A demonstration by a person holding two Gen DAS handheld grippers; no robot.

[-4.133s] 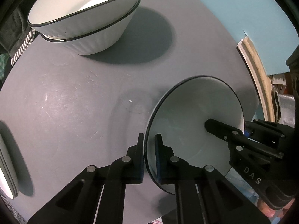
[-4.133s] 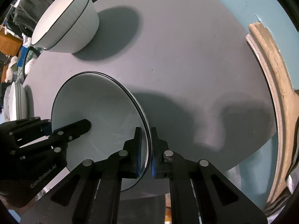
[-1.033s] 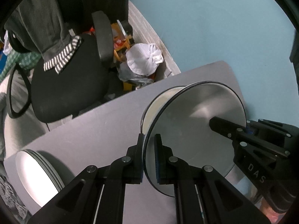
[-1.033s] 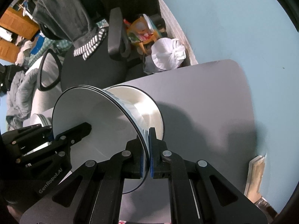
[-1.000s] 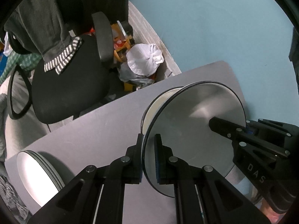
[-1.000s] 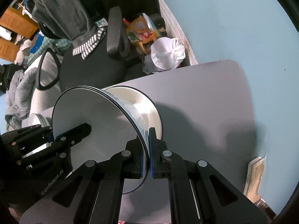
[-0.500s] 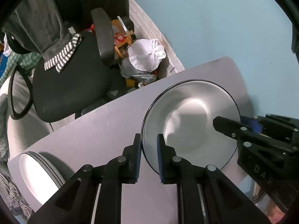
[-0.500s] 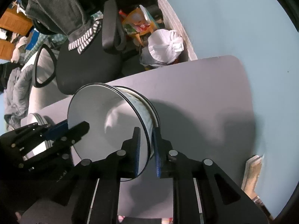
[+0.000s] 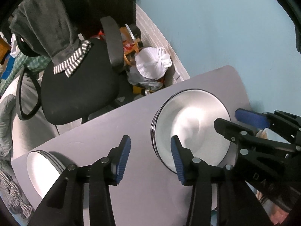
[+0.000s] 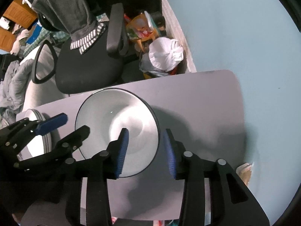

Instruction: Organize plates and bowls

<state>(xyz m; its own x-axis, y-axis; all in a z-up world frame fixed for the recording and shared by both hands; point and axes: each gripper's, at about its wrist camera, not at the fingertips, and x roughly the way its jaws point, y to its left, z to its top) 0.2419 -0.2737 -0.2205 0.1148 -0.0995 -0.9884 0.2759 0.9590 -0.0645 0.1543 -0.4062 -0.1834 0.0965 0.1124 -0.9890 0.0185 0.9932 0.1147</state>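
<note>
1. The left hand-held gripper (image 9: 149,157) pointed down over the grey counter (image 9: 116,124); its jaws had just been opening and stood apart, blue pads (image 9: 123,158) clear of everything.
2. The rim of the bowl stack (image 9: 190,130) sat between the left gripper's fingers, but neither pad touched it.
3. The right hand-held gripper (image 10: 145,148) also pointed down; its jaws had just been opening and stood apart with the opposite rim of the same stack between them, no contact visible.
4. The bowl stack (image 10: 116,124) was white with thin black rims, nested, and rested on the counter near the corner by the blue wall (image 10: 244,28). At least two stacked rims showed at its left edge in the left wrist view.
5. Each gripper showed in the other's view: the right one (image 9: 244,120) at the stack's right side, the left one (image 10: 62,124) at its left side.
6. The plate stack (image 9: 43,169) was white, lay flat on the counter and sat well apart from the bowls, toward the counter's other end. The right wrist view showed it (image 10: 37,131) partly hidden behind the left gripper.
7. Off the counter stood a black office chair (image 9: 79,86) with a grey garment (image 9: 49,24) draped on it, and a tied white bag (image 9: 152,62) lay on the floor by the wall.
</note>
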